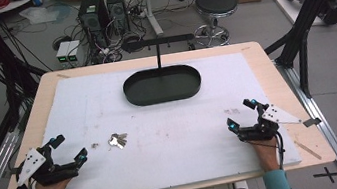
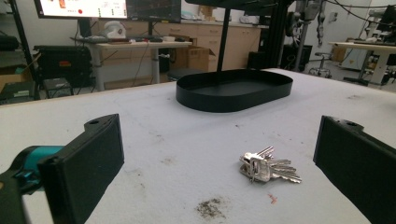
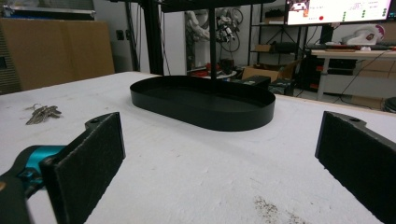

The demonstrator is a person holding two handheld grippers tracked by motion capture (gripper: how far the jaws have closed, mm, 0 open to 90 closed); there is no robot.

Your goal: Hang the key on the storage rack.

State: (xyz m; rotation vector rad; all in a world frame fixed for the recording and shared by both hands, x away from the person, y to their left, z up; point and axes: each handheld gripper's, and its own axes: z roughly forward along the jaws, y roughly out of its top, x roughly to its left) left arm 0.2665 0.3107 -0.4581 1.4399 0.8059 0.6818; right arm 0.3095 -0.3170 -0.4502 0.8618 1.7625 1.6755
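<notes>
From the high view, we are holding the left claw (image 1: 68,149) near the worktop's (image 1: 171,124) near left corner, its jaws spread and empty. The bunch of keys (image 1: 117,141) is lying on the white surface just to the right of that claw, apart from it, with a small dark smudge (image 1: 95,146) between them. The right claw (image 1: 241,114) is sitting near the near right corner, jaws likewise spread, well apart from the keys. A black oval tray (image 1: 162,85) with an upright post is standing toward the far edge, midway across.

In the left gripper view, we are looking between the two wide-open jaws of the left claw (image 2: 210,158). The keys (image 2: 268,166) are lying on the worktop (image 2: 163,140) ahead, closer to the jaw on the right side of the picture, touching neither. A dark smudge (image 2: 211,207) is sitting nearer to us than the keys. The tray (image 2: 234,90) is standing farther off, beyond them.

In the right gripper view, the right claw (image 3: 215,163) is gaping, nothing between its jaws. The tray (image 3: 203,102) is standing straight ahead, and the keys (image 3: 43,113) are lying far off at the left.
</notes>
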